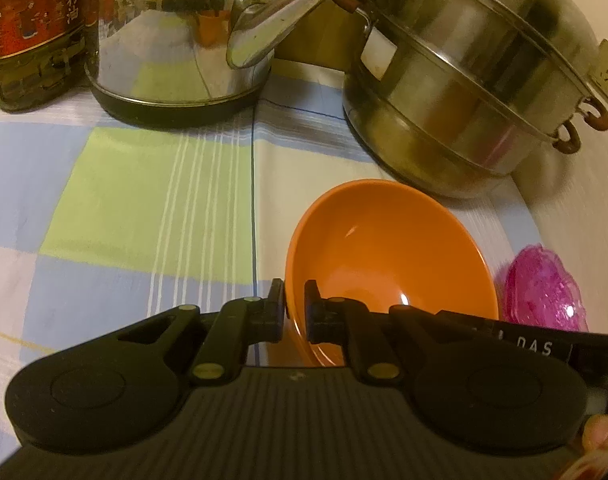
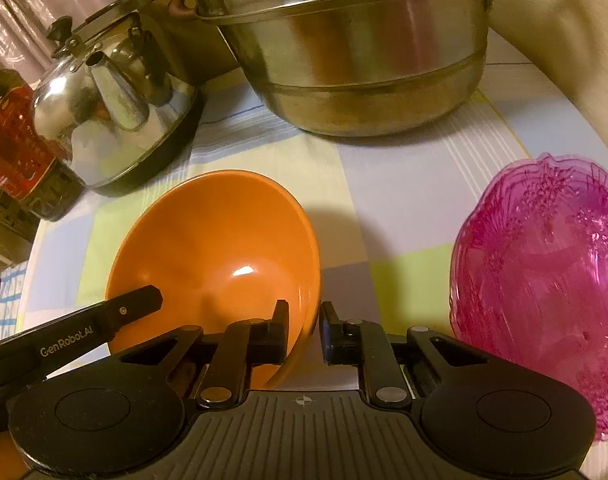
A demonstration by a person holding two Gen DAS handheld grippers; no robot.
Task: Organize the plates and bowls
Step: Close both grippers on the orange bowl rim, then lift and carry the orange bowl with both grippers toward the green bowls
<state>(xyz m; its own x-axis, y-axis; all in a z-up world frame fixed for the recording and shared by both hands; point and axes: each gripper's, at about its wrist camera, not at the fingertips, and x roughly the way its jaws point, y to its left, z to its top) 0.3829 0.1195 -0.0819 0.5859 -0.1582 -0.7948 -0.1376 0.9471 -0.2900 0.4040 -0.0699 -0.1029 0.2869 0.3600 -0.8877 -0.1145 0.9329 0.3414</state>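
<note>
I held the orange bowl (image 1: 388, 248) from both sides, just above or on the checked tabletop (image 1: 124, 200). My left hand-held gripper (image 1: 294, 312) was pinched onto its left rim, my right hand-held gripper (image 2: 304, 332) onto its right rim, probably to lift it level. The pink glass dish (image 2: 544, 280) sat just beside it, before the steel pot (image 2: 364, 60) and kettle (image 2: 116, 112).

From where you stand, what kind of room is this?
Most likely a home kitchen or dining table: a steel kettle, a big lidded steamer pot and a bottle of cooking oil on a checked tablecloth.
</note>
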